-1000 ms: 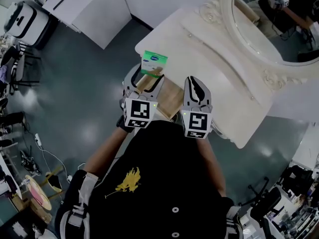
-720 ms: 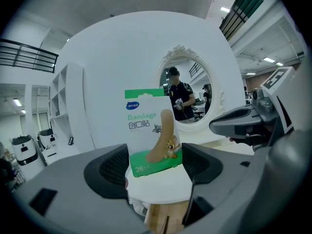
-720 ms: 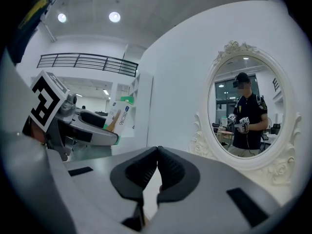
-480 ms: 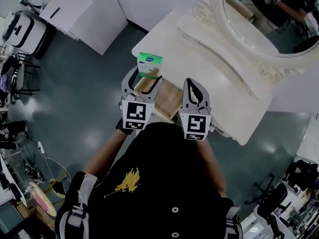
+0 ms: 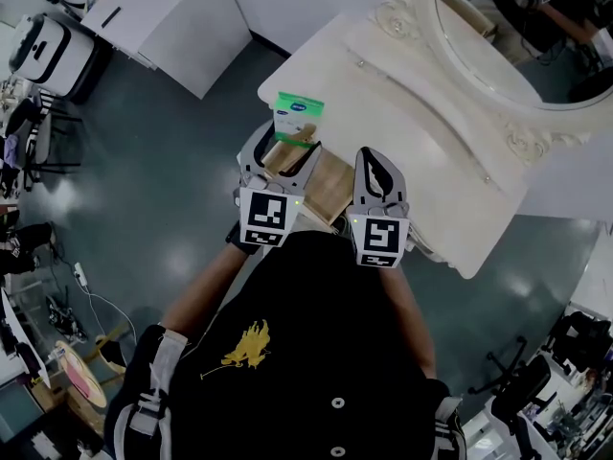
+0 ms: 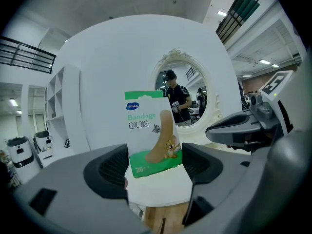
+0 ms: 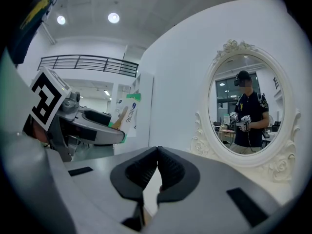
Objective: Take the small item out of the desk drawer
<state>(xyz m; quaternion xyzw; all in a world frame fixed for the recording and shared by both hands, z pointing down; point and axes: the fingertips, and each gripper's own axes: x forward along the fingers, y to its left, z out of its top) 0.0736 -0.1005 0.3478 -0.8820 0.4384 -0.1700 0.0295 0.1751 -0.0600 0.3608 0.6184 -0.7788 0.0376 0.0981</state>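
The green-and-white cardboard bandage box (image 6: 148,130) stands upright between the jaws of the left gripper (image 6: 155,164). The jaws are spread wide and their dark pads press on the box's two lower side edges, so the box is held in the air. From the head view it hangs at the jaw tips over the front edge of the cream-white desk (image 5: 421,132), just above the open drawer with a bare wooden inside (image 5: 330,192). The right gripper (image 7: 157,172) is just beside the left one, over the same drawer, with its jaws closed together on nothing. Beyond both stands an oval mirror in an ornate white frame (image 5: 508,137), with a person showing in its glass. White cabinets (image 5: 192,27) stand on the grey floor to the left. The grippers and the person's dark shirt cover most of the drawer, so its contents cannot be made out.
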